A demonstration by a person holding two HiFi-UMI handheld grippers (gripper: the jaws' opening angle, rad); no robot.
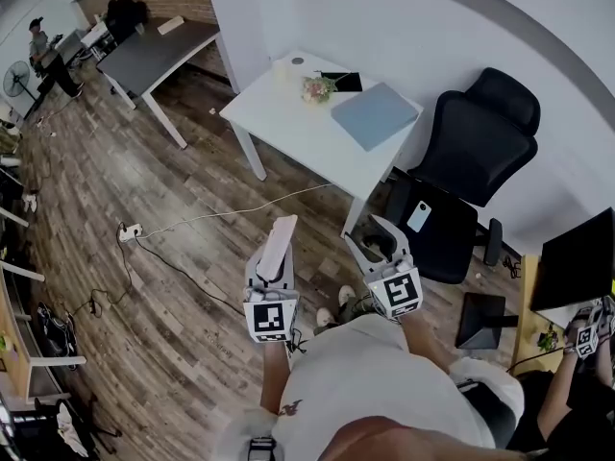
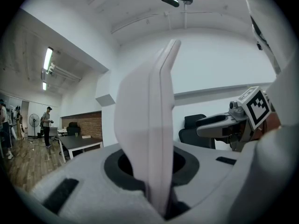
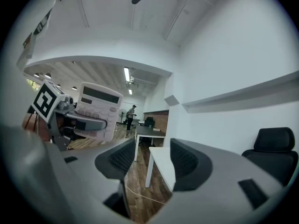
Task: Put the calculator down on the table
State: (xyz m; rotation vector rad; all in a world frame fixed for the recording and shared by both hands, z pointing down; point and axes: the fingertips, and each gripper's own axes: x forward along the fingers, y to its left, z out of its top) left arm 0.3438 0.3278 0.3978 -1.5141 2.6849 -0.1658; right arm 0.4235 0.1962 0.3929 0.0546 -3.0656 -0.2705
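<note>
The person wears a white shirt (image 1: 370, 382), and the left gripper (image 1: 273, 265) and the right gripper (image 1: 380, 245) are pale grey with dark bumpy pads (image 3: 122, 158), each carrying a cube (image 1: 270, 320) of black-and-white squares.

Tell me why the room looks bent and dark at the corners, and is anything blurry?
Head view: the wide lens bows the wall and floorboards into curves, yet the white table is sharp. Left gripper view: black rounded corners, and the calculator, very close, looks soft and washed out. Right gripper view: same dark rim; the ceiling lamp glares.
</note>
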